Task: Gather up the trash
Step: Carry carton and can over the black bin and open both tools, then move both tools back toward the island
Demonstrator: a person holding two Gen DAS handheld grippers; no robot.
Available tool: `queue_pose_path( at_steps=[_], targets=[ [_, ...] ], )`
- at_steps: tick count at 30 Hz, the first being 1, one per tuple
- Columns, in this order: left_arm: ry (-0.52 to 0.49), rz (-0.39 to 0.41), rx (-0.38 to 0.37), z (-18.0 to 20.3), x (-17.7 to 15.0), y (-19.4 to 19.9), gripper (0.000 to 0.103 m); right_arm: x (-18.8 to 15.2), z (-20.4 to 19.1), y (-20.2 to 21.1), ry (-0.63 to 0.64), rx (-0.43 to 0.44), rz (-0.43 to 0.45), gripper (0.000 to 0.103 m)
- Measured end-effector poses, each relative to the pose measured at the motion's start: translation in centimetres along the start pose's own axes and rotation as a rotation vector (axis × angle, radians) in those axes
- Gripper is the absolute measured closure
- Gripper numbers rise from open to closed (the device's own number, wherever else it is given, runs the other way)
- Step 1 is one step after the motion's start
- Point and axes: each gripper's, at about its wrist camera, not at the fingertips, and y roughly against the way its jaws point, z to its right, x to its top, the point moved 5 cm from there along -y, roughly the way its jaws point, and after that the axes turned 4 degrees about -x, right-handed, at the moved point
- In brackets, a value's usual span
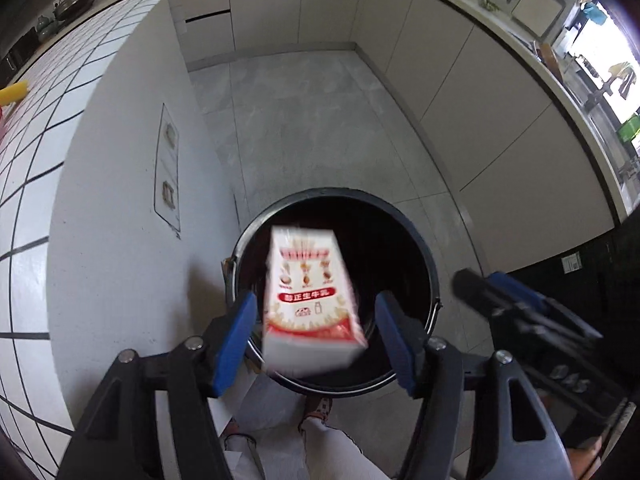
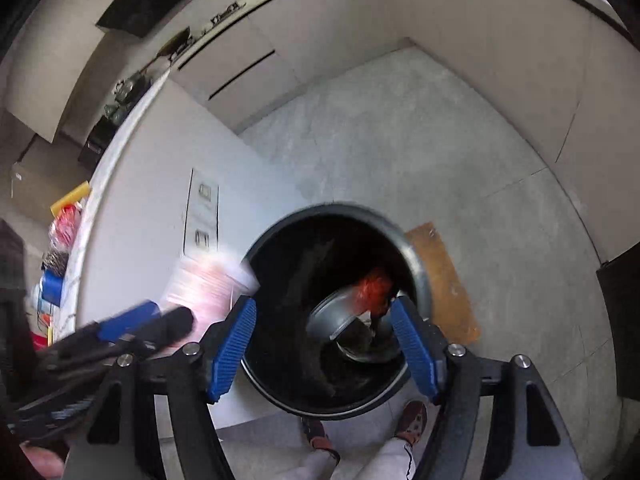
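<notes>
Two hand-held grippers hang over a grey concrete floor (image 1: 320,120) in a kitchen with pale cabinet fronts (image 1: 460,92) along the far and right walls; a white panel (image 1: 120,200) with two sockets stands on the left side, and above it a desk (image 1: 48,92) with white tiles and dark lines curves away; a yellow thing lies on this desk, cut off by the frame edge. On the floor stands a round dark trash bin (image 1: 430,256), open at the top.

The left hand-held gripper (image 1: 316,340) has its blue fingers apart; a red and white milk carton (image 1: 310,300) is between them over the bin mouth, blurred, and no finger touches it. The right hand-held gripper (image 2: 324,348) is also spread wide with nothing between its fingers, directly above the bin (image 2: 418,264).

Inside the bin, in the right wrist view, a metal can (image 2: 332,316) and something red (image 2: 374,284) lie at the bottom; the rest is too dark to make out. In this view the carton (image 2: 208,284) is only a pink-white smear at the bin's left rim. A brown flat piece (image 2: 444,280) lies on the floor right of the bin, partly hidden by it. The person's shoes (image 2: 412,420) show below the bin; the legs are cut off.
</notes>
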Motion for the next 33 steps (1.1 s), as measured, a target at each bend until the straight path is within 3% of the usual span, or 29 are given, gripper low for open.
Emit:
queue_pose_path(
  at_steps=[4,11,17,21,33],
  targets=[
    [-0.010,0.035,0.004,0.3,-0.1,2.2,0.028,0.7,0.4,2.5,-0.009,-0.006,0.054,0.031],
    [-0.023,0.114,-0.051,0.4,0.1,7.9,0.027,0.3,-1.5,6.0,-0.017,-0.003,0.112,0.031],
    [-0.018,0.194,-0.099,-3.9,-0.5,14.2,0.027,-0.2,-6.3,8.3,0.007,0.004,0.171,0.031],
    [0.021,0.228,-0.094,-9.1,-0.9,16.6,0.027,-1.0,-11.2,9.2,0.033,0.032,0.197,0.031],
    [0.239,0.332,0.061,-28.9,-6.0,22.2,0.027,-5.4,-29.9,7.6,0.203,0.115,0.209,0.031]
  ],
)
